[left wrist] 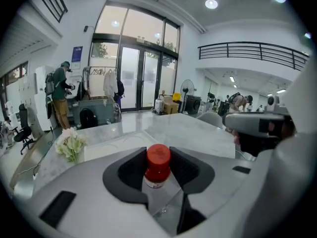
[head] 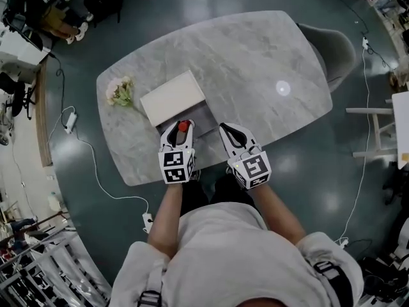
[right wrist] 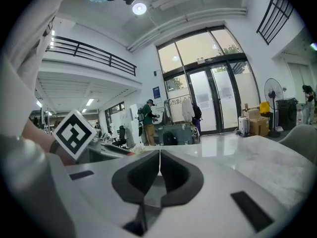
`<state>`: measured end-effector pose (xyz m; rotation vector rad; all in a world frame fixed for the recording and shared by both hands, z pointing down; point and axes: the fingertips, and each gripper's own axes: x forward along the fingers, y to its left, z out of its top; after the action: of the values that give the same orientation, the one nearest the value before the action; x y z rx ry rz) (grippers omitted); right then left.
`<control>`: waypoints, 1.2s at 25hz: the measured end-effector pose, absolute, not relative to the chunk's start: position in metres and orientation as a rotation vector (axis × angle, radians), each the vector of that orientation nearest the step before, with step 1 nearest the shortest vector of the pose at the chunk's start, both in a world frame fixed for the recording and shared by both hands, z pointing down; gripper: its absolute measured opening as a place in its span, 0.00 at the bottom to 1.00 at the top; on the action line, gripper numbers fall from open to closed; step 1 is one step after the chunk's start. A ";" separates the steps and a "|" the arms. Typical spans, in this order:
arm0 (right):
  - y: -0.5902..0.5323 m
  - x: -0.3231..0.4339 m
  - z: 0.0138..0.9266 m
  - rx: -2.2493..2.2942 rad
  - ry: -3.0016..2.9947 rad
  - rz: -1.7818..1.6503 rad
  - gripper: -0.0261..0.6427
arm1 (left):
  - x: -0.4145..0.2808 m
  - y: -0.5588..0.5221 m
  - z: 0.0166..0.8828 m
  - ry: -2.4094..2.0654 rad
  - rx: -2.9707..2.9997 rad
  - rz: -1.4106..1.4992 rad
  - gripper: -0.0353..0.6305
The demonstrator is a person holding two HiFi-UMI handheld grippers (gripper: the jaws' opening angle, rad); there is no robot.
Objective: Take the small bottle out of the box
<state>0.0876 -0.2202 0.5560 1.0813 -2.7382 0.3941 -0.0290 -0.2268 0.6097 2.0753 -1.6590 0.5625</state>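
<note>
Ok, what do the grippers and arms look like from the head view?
The left gripper and right gripper have white curved shells and black jaw pads, each with a cube bearing black-and-white square markers. The person wears a pale short-sleeved T-shirt with dark shoulder straps.

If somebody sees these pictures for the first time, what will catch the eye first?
The red-capped bottle stands out, gripped between the jaws of the left tool near the front edge of the grey marble table. Behind it lies a white box, with pale flowers to its left. The right tool is shut and empty beside the left one.
</note>
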 end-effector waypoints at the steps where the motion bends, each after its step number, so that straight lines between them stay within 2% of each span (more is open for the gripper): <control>1: -0.221 0.087 0.554 1.082 -2.738 0.386 0.08 | -0.028 -0.227 0.600 -1.670 2.082 0.552 0.29; 18: -0.206 0.029 0.497 1.052 -2.834 0.274 0.08 | -0.052 -0.200 0.496 -1.777 2.177 0.403 0.29; 30: -0.208 0.006 0.426 1.141 -2.867 0.010 0.08 | -0.074 -0.193 0.433 -1.789 2.303 0.333 0.29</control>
<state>0.0057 -0.2082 0.4263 1.1410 -2.8671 0.0098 -0.0744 -0.1930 0.4333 2.3028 -1.7889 0.3328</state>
